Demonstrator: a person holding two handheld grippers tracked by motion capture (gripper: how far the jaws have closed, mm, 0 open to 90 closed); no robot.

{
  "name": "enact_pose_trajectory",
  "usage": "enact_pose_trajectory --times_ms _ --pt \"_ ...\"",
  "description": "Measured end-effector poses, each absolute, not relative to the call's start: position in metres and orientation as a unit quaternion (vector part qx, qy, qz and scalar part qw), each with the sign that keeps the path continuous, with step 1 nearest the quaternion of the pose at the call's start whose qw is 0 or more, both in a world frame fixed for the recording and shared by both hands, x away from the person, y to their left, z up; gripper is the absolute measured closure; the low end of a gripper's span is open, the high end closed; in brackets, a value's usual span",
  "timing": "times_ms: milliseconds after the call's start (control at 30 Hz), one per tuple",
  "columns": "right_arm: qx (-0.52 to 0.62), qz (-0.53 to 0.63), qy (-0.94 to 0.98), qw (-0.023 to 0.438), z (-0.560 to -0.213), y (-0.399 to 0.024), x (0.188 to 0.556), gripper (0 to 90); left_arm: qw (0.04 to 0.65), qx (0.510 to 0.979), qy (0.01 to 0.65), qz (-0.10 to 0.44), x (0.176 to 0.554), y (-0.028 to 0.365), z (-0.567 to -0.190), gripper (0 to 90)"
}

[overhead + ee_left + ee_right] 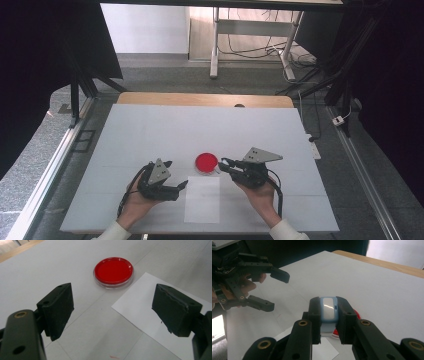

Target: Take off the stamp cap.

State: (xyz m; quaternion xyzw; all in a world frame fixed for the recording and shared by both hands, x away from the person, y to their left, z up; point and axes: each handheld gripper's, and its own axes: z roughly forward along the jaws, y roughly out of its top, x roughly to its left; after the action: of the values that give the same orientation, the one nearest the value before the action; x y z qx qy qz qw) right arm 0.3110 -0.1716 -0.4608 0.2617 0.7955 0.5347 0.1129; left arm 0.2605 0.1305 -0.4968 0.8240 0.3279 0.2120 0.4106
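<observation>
The right gripper [328,322] held a small blue-rimmed lid [328,309], probably light, stiff and slippery, pinched by its edges between its fingers above the red dish [113,271], while the left gripper [113,312], fingers wide and empty, faced that dish on the worktop [150,130]

2 claws [184,186] [223,162], 1 red dish [206,162], 1 paper sheet [202,199], 1 blue-white gadget [328,308]

Glossy clear-plastic petri dish [113,272] with red filling; matt white paper sheet [160,325]; smooth blue plastic device [329,308] with shiny face; matt white table [150,135].
</observation>
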Motion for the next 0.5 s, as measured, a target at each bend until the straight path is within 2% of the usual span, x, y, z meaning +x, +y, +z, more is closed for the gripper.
enact_pose_trajectory --times_ms 500 --pt "0.262 0.535 0.795 0.113 -0.462 -0.171 0.311 75.3 0.409 0.826 0.331 0.202 0.265 0.119 -0.496 18.0"
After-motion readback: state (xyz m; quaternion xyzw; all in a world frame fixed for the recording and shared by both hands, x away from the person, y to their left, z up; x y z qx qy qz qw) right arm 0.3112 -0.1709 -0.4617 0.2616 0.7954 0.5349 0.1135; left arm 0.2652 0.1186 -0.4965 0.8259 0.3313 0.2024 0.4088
